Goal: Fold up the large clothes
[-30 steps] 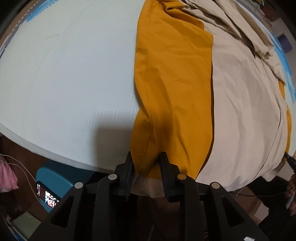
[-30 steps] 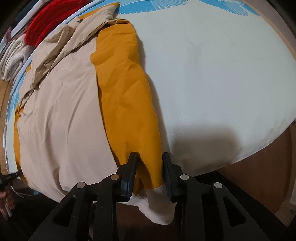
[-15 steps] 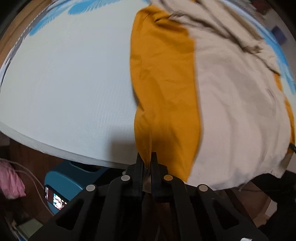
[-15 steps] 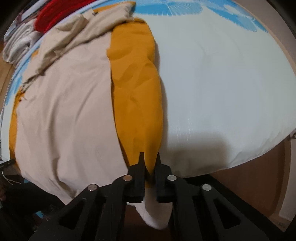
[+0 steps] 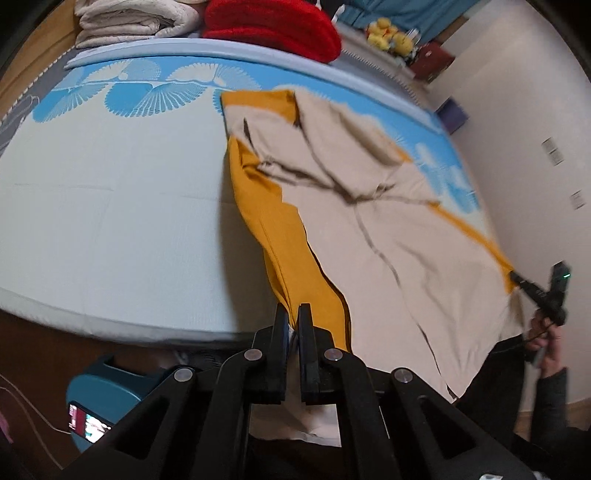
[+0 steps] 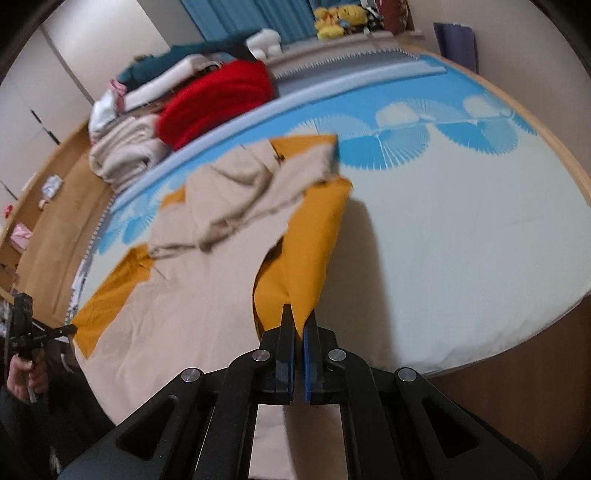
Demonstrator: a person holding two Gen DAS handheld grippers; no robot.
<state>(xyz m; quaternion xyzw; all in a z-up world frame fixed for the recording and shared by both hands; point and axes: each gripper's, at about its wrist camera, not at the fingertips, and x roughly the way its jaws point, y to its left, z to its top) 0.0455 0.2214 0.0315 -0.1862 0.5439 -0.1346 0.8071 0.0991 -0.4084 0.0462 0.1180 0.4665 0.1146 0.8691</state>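
A large orange and beige garment [image 5: 388, 229] lies spread over the pale bed [image 5: 110, 206], its near end hanging past the front edge. My left gripper [image 5: 293, 314] is shut on the garment's near left orange corner and holds it lifted. My right gripper [image 6: 299, 321] is shut on the garment's [image 6: 192, 302] near right orange corner, also lifted. The right gripper also shows in the left wrist view [image 5: 532, 286], pinching the far corner. The left gripper shows in the right wrist view [image 6: 66, 328].
Folded beige blankets [image 5: 133, 18], a red blanket [image 5: 273, 26] and plush toys [image 5: 391, 35] sit beyond the bed's head end. A teal box [image 5: 107, 391] stands on the floor by the bed's front edge. A white wall is at the right.
Both grippers closed on the garment's near corners, then lifted and pulled back. The near hem rose off the bed edge and the garment stretched out, showing more of the bed's far end.
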